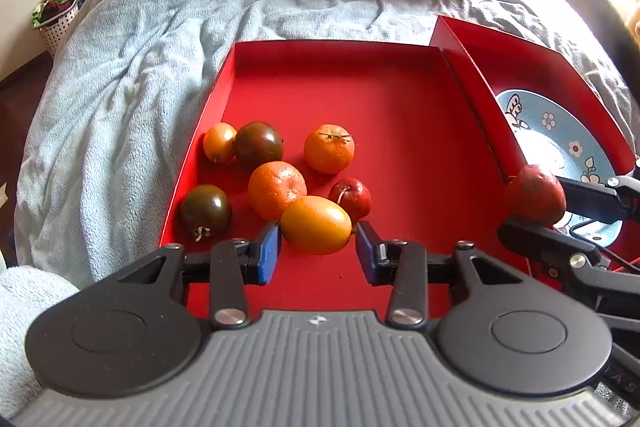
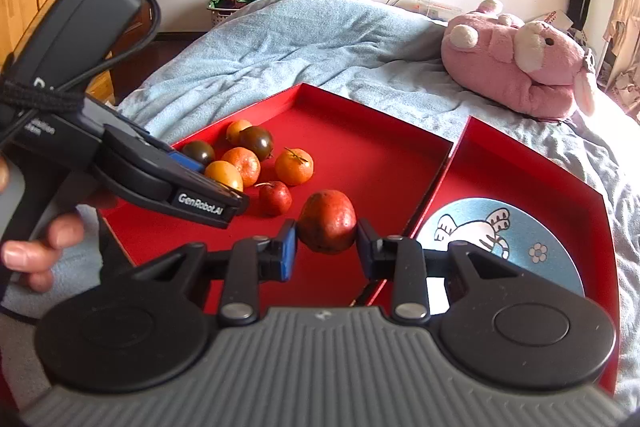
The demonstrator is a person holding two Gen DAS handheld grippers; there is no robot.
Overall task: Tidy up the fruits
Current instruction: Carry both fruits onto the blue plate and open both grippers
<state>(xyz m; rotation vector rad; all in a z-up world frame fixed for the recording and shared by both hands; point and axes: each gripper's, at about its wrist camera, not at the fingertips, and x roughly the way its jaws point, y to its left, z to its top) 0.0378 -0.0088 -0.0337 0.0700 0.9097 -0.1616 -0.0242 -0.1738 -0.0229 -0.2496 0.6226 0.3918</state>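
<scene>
Two tongs over red trays on a bed; one loaded, one not.

Right gripper (image 2: 326,247) is clamped on a red fruit (image 2: 327,222), held at the edge between the fruit tray (image 1: 360,99) and the tray holding a blue plate (image 2: 532,247), which lies just right of its fingers. Left gripper (image 1: 318,251) stands apart, its blue pads flanking a yellow fruit (image 1: 316,225) (contact unclear). Beyond those fingertips: two oranges, dark tomatoes, a small red fruit (image 1: 351,198). Pink plush toy (image 2: 516,61) far ahead.

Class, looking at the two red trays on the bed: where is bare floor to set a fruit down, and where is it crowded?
Free: left tray floor, far half and right side; blue plate. Crowded: near-left fruit cluster.
</scene>
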